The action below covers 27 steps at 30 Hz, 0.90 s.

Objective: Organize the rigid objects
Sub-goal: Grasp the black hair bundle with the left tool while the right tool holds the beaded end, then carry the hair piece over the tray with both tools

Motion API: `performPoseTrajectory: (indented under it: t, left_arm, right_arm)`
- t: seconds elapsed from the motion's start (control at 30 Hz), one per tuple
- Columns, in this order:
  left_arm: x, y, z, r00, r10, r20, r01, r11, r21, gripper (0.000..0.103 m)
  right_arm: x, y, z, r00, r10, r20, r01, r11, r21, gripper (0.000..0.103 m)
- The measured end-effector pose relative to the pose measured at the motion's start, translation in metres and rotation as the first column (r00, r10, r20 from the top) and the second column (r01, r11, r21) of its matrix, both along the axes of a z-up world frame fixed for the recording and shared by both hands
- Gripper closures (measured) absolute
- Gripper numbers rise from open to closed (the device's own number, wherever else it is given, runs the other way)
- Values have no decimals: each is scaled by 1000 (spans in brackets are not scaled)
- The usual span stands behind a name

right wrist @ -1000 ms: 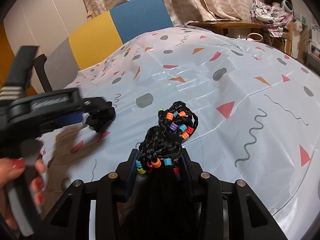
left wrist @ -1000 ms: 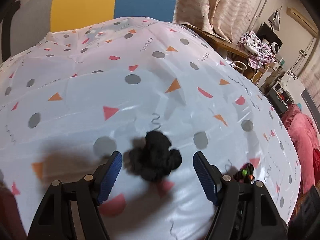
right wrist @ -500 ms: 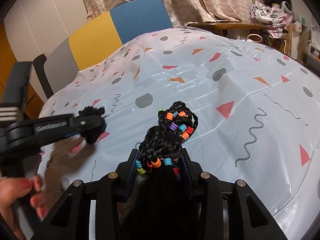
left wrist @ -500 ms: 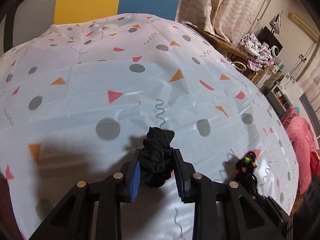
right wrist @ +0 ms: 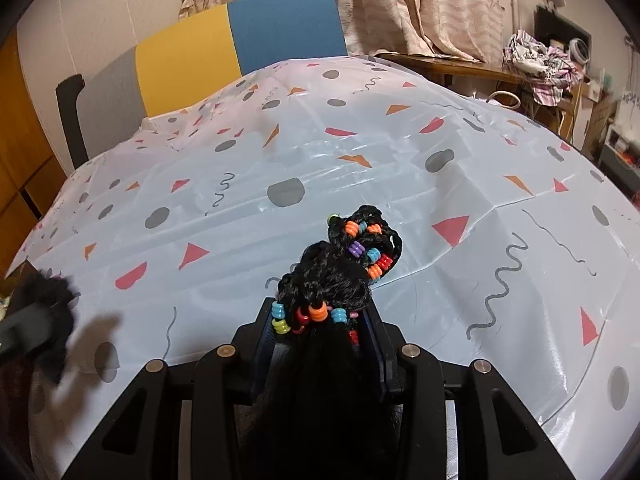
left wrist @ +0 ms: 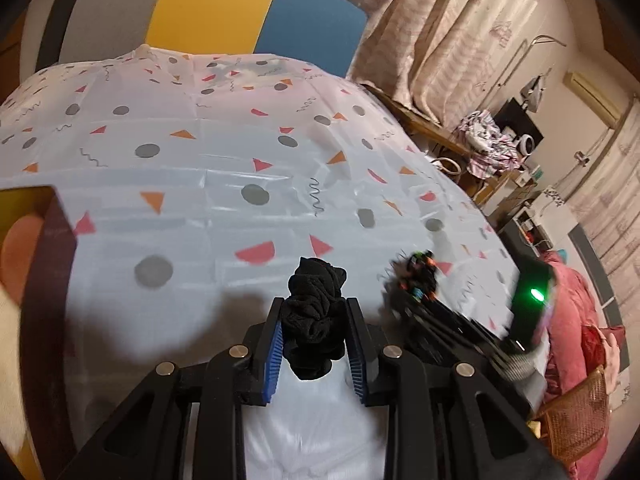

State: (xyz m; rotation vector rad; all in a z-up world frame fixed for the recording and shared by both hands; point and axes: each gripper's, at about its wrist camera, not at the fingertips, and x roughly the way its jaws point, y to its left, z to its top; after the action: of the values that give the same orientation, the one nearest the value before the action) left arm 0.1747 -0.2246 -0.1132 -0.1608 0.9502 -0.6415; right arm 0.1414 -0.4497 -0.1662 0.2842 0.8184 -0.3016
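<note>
Left gripper (left wrist: 315, 334): blue pads pinched tight on black scrunchie (left wrist: 316, 312), carried clear of tablecloth (left wrist: 208, 184). Right gripper (right wrist: 320, 344): clamped on beaded braid piece (right wrist: 344, 268), bead loops poking forward above the cloth. Both items picked; step in hand judged as carry toward a drop-off. Dark box edge (left wrist: 56, 240) at far left of left view, possibly the bin, too cropped to say. Next: find the container, bring scrunchie over its opening, only then part the pads. Braid likely follows; long tail may snag.
</note>
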Motion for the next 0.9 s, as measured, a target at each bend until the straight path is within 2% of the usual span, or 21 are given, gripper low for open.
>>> performPoseTrajectory:
  t: [0.2,0.4,0.7,0.9]
  left_arm:
    - [-33,28,13,1000,-24,19,25,999,-20,75]
    - [-56,75,25,999,13,43,-12,999,-34,75]
    - [-81,167,32,990,125,66,-123,992,-40,75]
    - [-89,229,22,972,231,41,-230,973,-32,75]
  right_arm:
    - [3,6,0,1000,0,-23,-1,999,-45,63]
    - [2,7,0,1000,-4,-21,3,999,-52,65]
    - [3,16,2,999,-8,-36,4,993,-120,67]
    - [2,26,7,1000,5,-24,-10,984,-179,67]
